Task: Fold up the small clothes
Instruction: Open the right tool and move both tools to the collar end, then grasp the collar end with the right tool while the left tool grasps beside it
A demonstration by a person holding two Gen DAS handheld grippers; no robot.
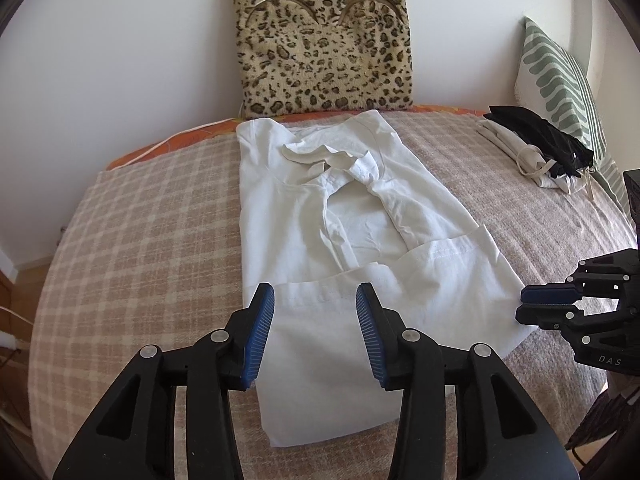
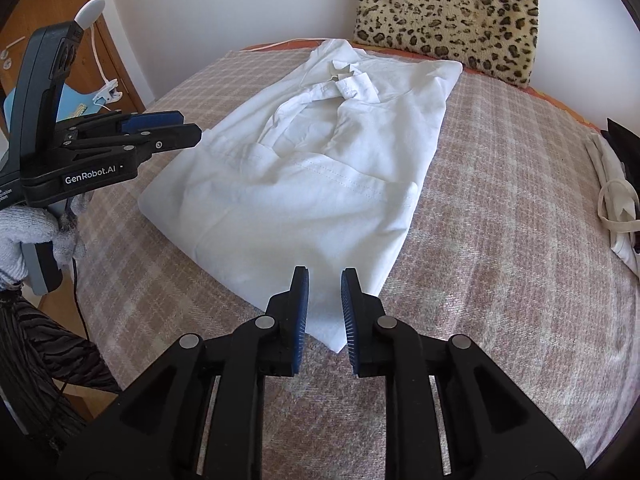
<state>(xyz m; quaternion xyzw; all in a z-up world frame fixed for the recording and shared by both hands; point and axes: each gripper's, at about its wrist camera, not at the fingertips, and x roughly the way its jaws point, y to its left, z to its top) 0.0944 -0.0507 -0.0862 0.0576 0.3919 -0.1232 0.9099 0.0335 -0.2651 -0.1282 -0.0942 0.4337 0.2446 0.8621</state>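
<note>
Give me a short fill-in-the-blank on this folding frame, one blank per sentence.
1. The partly folded shirt is ____ in colour.
2. The cushion against the wall has a ____ print.
3. The left gripper has its jaws ____, nothing pinched.
4. The blanket under the shirt has a ____ pattern.

Missing: white; leopard; open; checked

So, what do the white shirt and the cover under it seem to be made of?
White shirt: probably thin woven cotton, matte; it creases softly and shows stitched hems. Checked cover: seemingly a soft woven blanket, wool or similar, with a slightly fuzzy, dull surface.
</note>
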